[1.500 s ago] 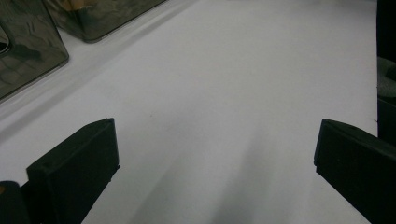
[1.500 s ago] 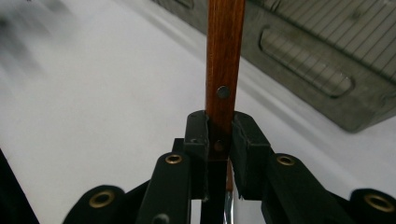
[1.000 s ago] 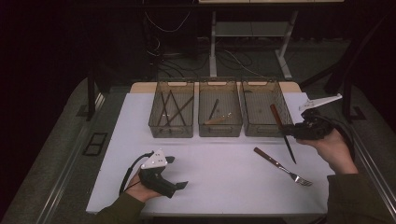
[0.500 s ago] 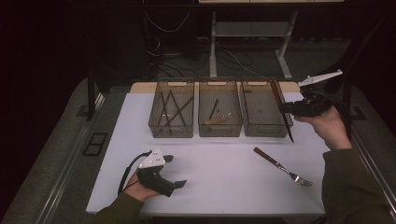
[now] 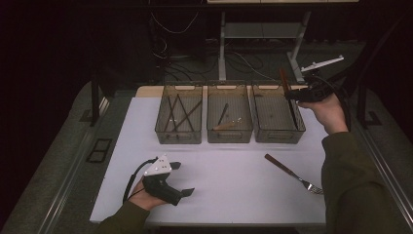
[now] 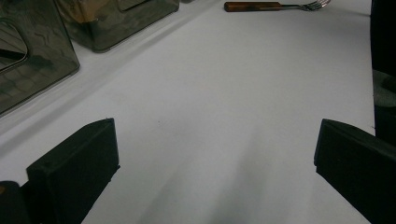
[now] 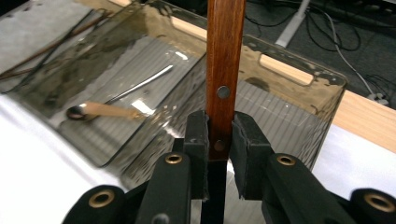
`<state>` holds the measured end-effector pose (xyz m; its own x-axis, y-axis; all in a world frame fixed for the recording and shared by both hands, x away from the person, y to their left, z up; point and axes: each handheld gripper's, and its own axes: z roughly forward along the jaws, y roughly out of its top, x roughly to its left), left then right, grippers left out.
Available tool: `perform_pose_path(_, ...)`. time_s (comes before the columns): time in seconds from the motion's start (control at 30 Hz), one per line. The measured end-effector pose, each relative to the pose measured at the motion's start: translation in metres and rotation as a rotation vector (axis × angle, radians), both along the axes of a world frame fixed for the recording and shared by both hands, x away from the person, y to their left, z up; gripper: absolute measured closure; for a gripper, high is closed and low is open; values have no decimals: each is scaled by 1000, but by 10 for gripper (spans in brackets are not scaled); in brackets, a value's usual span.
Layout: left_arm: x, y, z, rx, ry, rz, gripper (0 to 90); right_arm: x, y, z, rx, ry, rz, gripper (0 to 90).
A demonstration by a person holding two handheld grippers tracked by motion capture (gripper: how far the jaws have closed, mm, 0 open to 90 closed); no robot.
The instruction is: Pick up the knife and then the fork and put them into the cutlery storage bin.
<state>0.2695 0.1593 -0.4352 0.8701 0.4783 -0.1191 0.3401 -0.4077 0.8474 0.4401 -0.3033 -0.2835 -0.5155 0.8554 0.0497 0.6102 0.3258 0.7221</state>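
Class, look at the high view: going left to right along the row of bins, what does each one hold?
Left bin: chopsticks → middle bin: spoon → right bin: knife, gripped by the right hand-held gripper.

Three bins are standing side by side along the far part of the desk [image 5: 234,175]. The left bin [image 5: 178,119] is holding chopsticks [image 5: 178,114]; the middle bin [image 5: 229,118] is holding a spoon [image 5: 225,122]. A knife [image 5: 288,95], gripped in the right tongs [image 5: 291,95], is hanging over the right bin [image 5: 275,119]. A fork [image 5: 294,174] is lying before that bin, toward the desk's right. The left tongs [image 5: 181,178] are resting near the front left.
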Motion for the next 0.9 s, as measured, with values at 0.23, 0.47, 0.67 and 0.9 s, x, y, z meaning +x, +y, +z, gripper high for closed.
perform_pose_path(0.23,0,0,0,-3,1,-4,0,19,-5,-18,-31,6,-74,774)
perform_pose_path(0.47,0,-1,0,-10,2,-1,0,28,-10,-43,-5,41,-126,773)
perform_pose_path(0.67,2,0,0,-1,-9,-4,0,29,-9,-62,-36,67,-138,773)
perform_pose_path(0.9,5,-3,-3,2,-20,-5,0,33,-7,-76,-75,101,-135,773)
